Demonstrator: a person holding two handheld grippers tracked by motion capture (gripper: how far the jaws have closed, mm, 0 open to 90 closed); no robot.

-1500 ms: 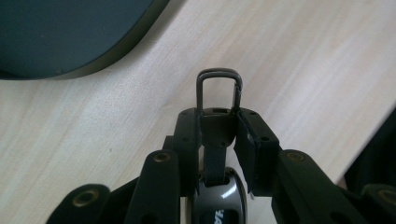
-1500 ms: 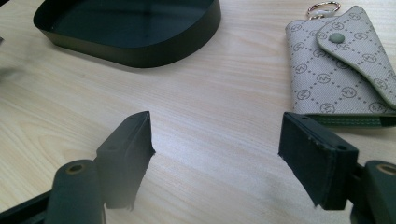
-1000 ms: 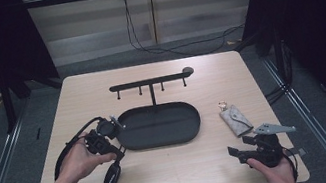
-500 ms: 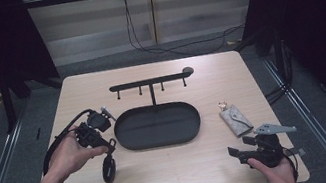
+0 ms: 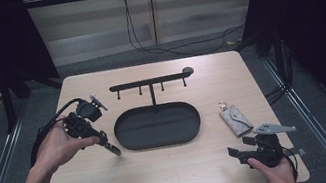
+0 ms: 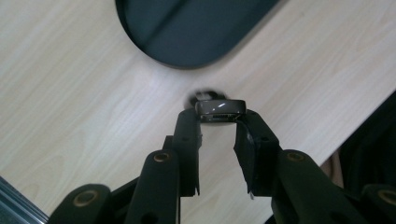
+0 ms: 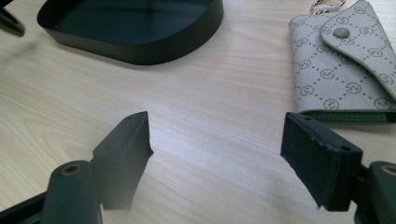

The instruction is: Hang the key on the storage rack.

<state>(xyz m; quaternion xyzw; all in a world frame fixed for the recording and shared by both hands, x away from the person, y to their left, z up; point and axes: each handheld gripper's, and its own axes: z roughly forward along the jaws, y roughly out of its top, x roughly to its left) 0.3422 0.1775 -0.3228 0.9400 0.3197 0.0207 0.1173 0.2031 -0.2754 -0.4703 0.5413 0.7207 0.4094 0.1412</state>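
While the left gripper [image 6: 219, 122] pinches what looks like a dark ring [image 6: 220, 108] above the table [image 5: 167, 182], the right gripper [image 7: 217, 154] gapes wide. A patterned key pouch [image 7: 343, 70] lies just beyond it.

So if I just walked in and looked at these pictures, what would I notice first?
Probably the big black oval tray in the middle of the wooden table, with a black hook rack standing behind it. Then the left gripper, held above the table by the tray's left end, pinching a small dark ring between its fingers. Last, the patterned grey key pouch lying right of the tray, near the open right gripper.
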